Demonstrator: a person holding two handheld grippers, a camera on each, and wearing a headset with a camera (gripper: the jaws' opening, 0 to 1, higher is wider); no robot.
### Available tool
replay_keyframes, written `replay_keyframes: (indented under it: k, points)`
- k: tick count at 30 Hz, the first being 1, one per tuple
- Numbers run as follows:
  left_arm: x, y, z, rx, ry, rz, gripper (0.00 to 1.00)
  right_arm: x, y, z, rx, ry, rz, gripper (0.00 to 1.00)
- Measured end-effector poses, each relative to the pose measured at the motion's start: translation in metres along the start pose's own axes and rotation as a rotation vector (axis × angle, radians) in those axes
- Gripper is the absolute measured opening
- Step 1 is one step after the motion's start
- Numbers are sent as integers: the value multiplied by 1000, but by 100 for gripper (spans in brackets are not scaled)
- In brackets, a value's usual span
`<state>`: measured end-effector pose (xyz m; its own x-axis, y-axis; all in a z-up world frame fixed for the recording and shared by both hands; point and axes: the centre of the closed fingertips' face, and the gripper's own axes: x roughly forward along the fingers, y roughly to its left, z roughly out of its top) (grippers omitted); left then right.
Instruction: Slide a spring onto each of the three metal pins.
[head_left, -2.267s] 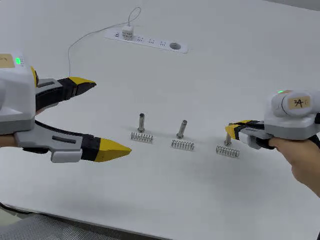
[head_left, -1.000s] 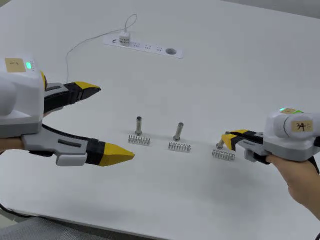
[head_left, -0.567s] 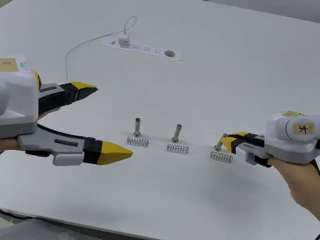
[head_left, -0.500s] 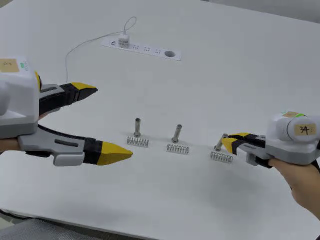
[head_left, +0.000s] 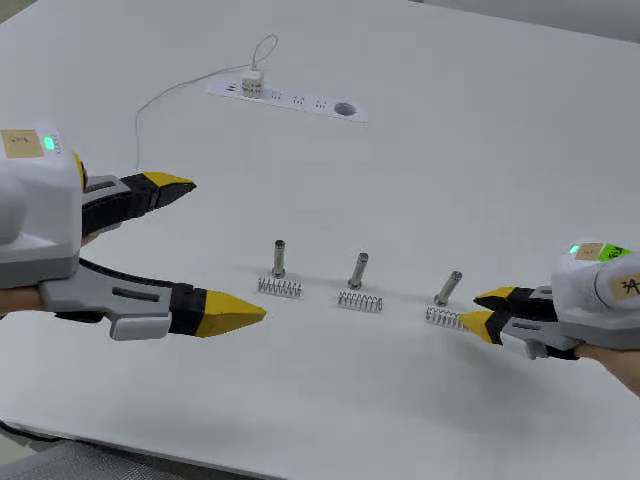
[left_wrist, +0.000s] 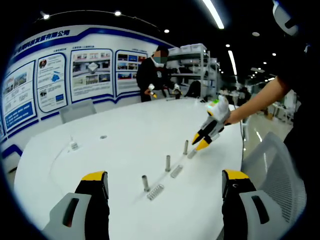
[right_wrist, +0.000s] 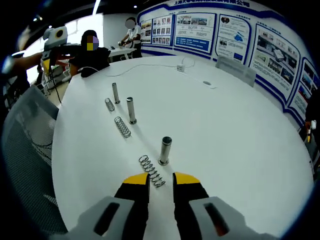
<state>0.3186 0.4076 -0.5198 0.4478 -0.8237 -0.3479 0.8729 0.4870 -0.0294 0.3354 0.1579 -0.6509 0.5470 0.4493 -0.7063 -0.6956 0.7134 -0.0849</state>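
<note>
white table (head_left: 420, 180) is stretching wide under both tools, with a power strip (head_left: 290, 100) and its cable lying at the far side. three pins are standing upright in a row: the first pin (head_left: 279, 257), the middle pin (head_left: 358, 270) and the end pin (head_left: 448, 288). a spring is lying flat just in front of each, and none is threaded yet. the springs are lying loose on the bare top, not sitting in any holder.

the right gripper (head_left: 475, 308) is reaching low at the end spring (head_left: 443, 317). its jaws are parted by a narrow gap, with the spring's near end lying just at the tips and nothing pinched yet. the left gripper (head_left: 222, 248) is hovering well apart from the first pin, jaws spread wide and carrying nothing.

picking up this spring is probably going best with a light squeeze across the coils near mid-length, so they are not getting crushed. after that it is likely needing turning upright and lining up over the pin's top before lowering. a sideways knock could be tipping the pin, so a straight descent is looking safest.
</note>
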Motion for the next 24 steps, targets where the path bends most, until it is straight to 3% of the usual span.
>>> replay_keyframes:
  k: [14, 24]
  points:
    - [0, 6, -4, -11, 32, 14, 96, 19, 12, -11, -169, 81, 158, 22]
    - [5, 4, -9, -14, 53, 3, 96, 20, 12, -12, -161, 81, 220, 20]
